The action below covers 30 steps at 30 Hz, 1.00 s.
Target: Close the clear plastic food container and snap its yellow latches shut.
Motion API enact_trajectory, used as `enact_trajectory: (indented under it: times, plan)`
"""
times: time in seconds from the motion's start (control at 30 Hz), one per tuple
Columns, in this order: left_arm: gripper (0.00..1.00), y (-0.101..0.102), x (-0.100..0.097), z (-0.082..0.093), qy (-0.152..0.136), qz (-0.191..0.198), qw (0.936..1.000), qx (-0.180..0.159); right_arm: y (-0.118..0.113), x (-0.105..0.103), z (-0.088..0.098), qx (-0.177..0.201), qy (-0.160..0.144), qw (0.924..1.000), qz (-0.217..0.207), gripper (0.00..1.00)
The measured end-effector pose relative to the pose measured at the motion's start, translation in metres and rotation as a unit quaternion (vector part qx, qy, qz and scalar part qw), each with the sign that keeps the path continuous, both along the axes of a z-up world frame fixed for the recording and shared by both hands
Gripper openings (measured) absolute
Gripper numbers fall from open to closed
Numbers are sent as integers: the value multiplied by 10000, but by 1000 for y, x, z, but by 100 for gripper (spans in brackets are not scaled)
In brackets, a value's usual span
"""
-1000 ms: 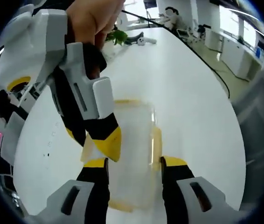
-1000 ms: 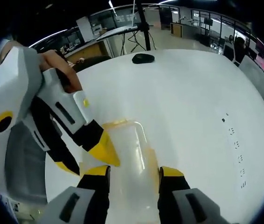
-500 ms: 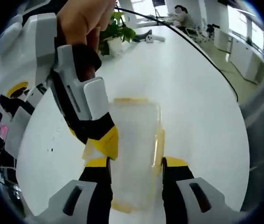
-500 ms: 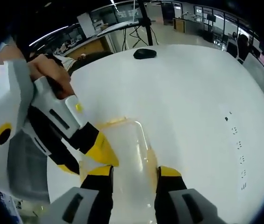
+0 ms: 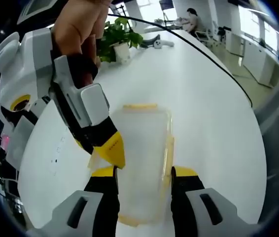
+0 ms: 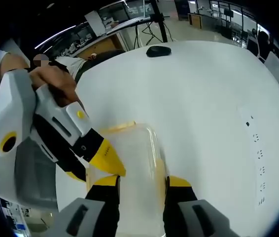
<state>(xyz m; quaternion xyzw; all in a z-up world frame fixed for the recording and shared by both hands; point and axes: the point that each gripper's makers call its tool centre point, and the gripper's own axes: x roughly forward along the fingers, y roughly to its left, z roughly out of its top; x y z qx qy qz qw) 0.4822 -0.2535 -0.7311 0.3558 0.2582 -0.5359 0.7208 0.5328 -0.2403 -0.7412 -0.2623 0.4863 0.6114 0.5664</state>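
— What's in front of the left gripper view?

— The clear plastic container (image 5: 142,158), rounded, frosted, nothing visible inside, yellow latches (image 5: 168,153) on its rims. It lies on the white table (image 5: 203,98). The left gripper (image 5: 143,173) straddles it, jaws spread; the right gripper (image 5: 111,150) touches its edge. A potted plant (image 5: 117,42) stands far off.

— And the right gripper view?

— Same container (image 6: 129,163) between spread jaws of the right gripper (image 6: 142,180); left gripper (image 6: 105,160) tip beside it. Plenty of bare tabletop (image 6: 203,108).

My right gripper (image 6: 140,181) straddles the clear container (image 6: 129,168) on the white table (image 6: 203,103), jaws apart over its lid, while my left gripper (image 6: 92,165) presses its yellow tips at the container's edge, a dark mouse (image 6: 158,51) lying far off.
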Motion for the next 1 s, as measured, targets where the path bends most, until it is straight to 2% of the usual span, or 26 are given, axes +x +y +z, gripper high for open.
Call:
enact_trajectory:
  times: [0.2,0.33,0.43,0.47,0.53,1.0]
  plan:
    - [38,-1,-1,-1,-19,-71,10000,28,0,-1,1,14,47,9999,-136,33]
    - [40,1,-1,-1,-144,-186,9997,47,1,1,3,248,-70,9991,-332,35]
    - [41,1,-1,-1,-223,-360,9991,86,0,-1,6,407,-291,9978,-426,35]
    - [41,1,-1,0,-201,-371,9991,105,1,-1,7,435,-327,9976,-436,35]
    - [41,2,-2,2,-43,-309,9994,134,-6,-10,5,265,-362,9990,-63,42]
    - [45,10,-10,1,237,-344,9990,156,-5,-13,16,370,-744,9965,-37,48]
